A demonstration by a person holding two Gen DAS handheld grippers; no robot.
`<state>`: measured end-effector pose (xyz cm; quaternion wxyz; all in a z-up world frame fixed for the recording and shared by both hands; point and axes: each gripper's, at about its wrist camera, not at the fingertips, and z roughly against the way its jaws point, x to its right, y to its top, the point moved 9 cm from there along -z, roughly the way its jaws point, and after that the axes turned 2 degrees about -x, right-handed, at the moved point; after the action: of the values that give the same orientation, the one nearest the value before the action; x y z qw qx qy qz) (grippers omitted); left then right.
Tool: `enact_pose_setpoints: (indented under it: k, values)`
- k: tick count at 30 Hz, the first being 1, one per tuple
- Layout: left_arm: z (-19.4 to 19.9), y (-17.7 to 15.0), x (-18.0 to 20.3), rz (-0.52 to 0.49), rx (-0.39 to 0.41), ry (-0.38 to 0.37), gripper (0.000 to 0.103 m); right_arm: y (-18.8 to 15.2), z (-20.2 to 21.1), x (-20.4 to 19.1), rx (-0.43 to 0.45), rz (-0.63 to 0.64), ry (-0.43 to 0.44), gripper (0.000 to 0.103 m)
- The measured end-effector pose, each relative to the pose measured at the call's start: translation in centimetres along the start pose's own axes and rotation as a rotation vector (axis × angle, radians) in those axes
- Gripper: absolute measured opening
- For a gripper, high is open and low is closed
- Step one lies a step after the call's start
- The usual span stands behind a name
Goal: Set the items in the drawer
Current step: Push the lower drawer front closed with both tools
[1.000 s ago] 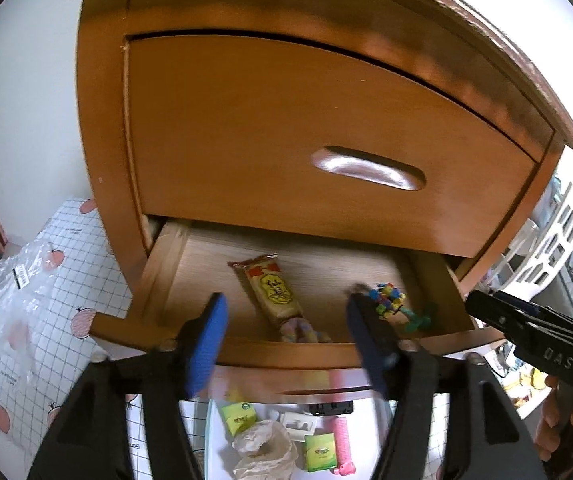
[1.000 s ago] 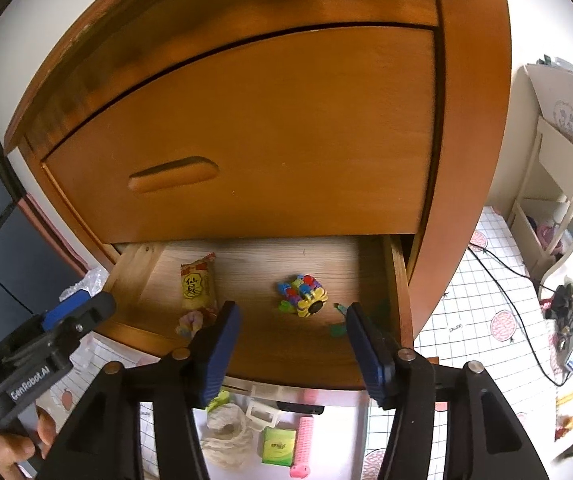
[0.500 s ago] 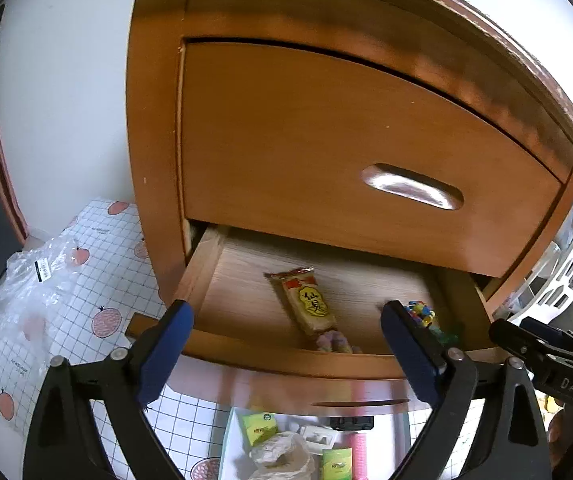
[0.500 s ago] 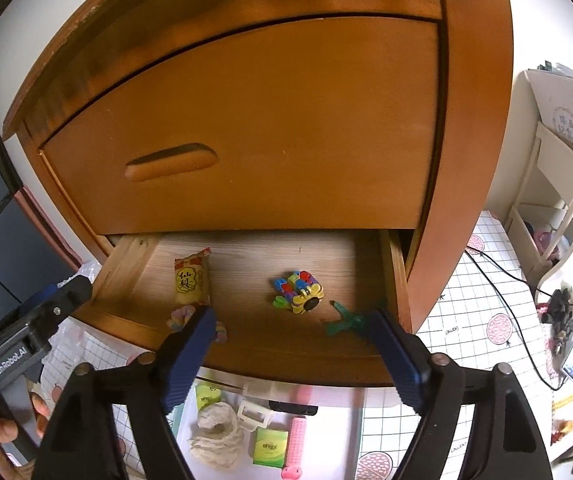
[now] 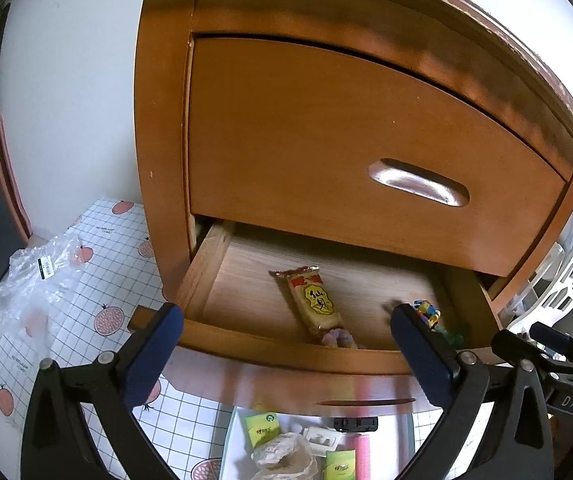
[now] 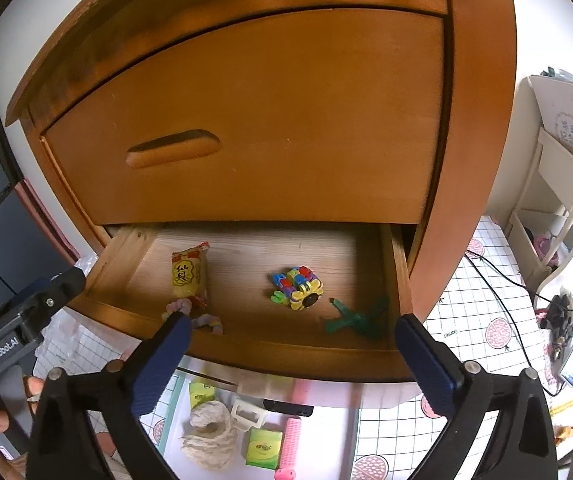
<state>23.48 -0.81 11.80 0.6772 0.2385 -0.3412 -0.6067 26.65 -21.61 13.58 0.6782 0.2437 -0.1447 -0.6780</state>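
Checked floor mat (image 6: 482, 308) below, wooden nightstand (image 5: 166, 120) ahead, lower drawer (image 6: 286, 356) pulled out. Snack packet (image 6: 188, 276), block toy (image 6: 296, 288), green toy (image 6: 350, 320) already inside. Left gripper (image 5: 286, 344) and right gripper (image 6: 288, 350): fingers just opened wide, nothing between. Best next: drop straight to the tray (image 6: 174, 400) of leftovers, clearing the drawer front.

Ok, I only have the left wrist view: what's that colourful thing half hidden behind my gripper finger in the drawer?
Observer: A block toy with a yellow flower on it, lying free on the floor of the drawer.
Operator: Anything to its right?
Observer: A green plastic figure near the front right corner, apart from the toy.
Operator: Is the right gripper empty?
Observer: Yes. The right gripper holds nothing, and its jaws have just been opening.
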Motion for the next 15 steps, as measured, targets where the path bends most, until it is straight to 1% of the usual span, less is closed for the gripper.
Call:
enact_pose_setpoints:
  k: [10, 12, 13, 15]
  values:
    - [0.4, -0.6, 0.1, 0.003, 0.014, -0.008, 0.103, -0.8, 0.1, 0.2, 0.017, 0.005, -0.001, 0.103]
    - [1.0, -0.8, 0.3, 0.009, 0.04, -0.022, 0.103, -1.1, 0.4, 0.2, 0.032, 0.014, -0.006, 0.103]
    - [1.7, -1.0, 0.4, 0.013, 0.074, -0.031, 0.103, -1.3, 0.6, 0.1, 0.045, 0.026, -0.011, 0.103]
    - [2.7, -1.6, 0.7, 0.002, 0.116, -0.031, 0.103, -1.8, 1.3, -0.2, 0.074, 0.044, -0.006, 0.103]
